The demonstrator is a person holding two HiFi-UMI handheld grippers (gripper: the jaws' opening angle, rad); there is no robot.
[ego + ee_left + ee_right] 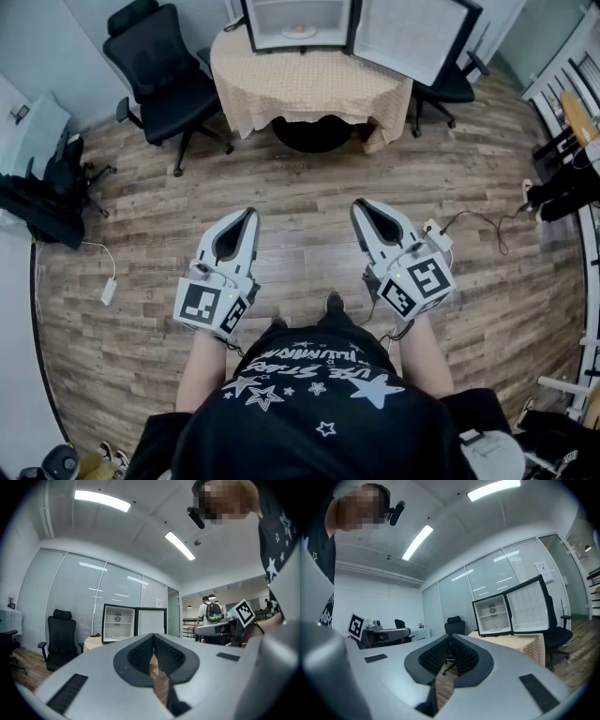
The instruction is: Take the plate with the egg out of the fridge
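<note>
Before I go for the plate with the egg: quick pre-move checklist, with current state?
1. Fridge door open: ok.
2. Plate with the egg visible inside the fridge, in the low compartment: ok.
3. Left gripper ready to grasp: not ok, fingers together with nothing between them.
4. Right gripper ready to grasp: not ok, fingers together with nothing between them.
5. Fridge within reach: not ok, both grippers are well short of the table it stands on.
6. Room around the plate's rim for the fingers: cannot tell, too small from here.
</note>
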